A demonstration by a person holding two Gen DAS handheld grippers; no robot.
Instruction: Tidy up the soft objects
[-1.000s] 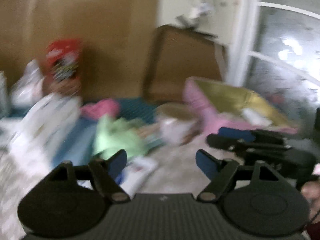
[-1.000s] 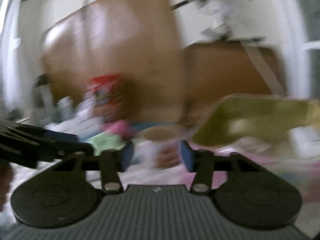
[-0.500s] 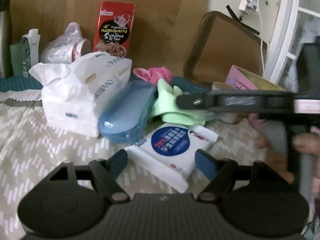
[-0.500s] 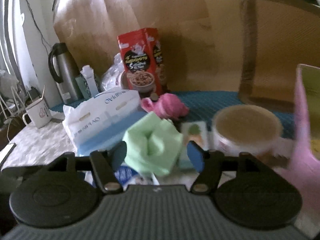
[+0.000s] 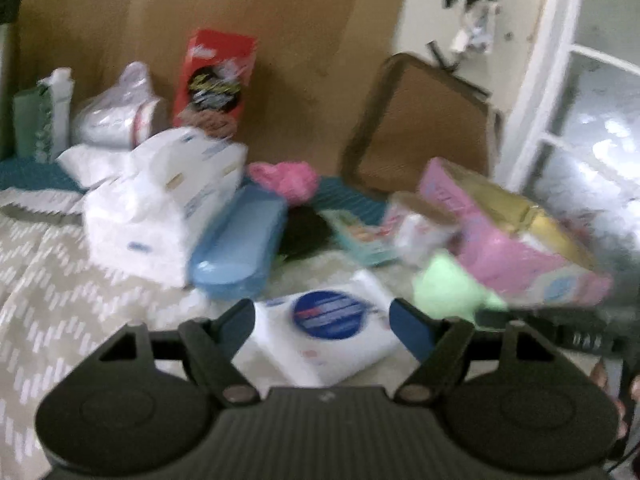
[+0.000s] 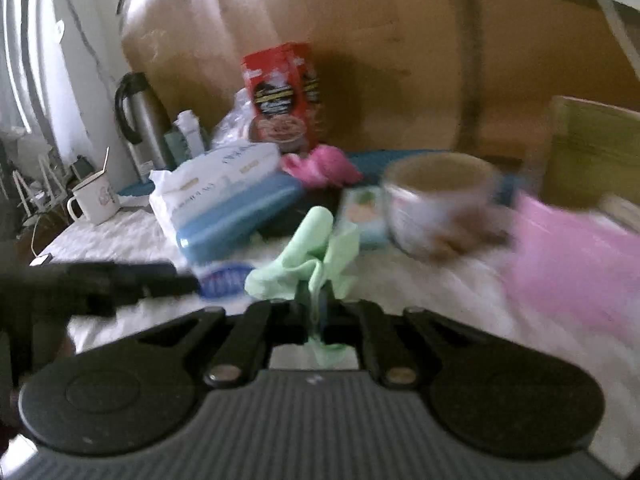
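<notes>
Right gripper [image 6: 318, 312] pinches the green cloth [image 6: 308, 256]; left gripper [image 5: 322, 320] waits with its jaws spread and nothing in them.

The cloth hangs bunched from the closed jaws, lifted off the table, likely to carry it to the pink box [image 5: 516, 248] on the right. The way there looks tight: the round tub [image 6: 436, 204] sits just beside the cloth. The white wipes pack [image 5: 332, 336] lies flat below the left gripper, with bare tablecloth [image 5: 48, 300] to its left.
</notes>
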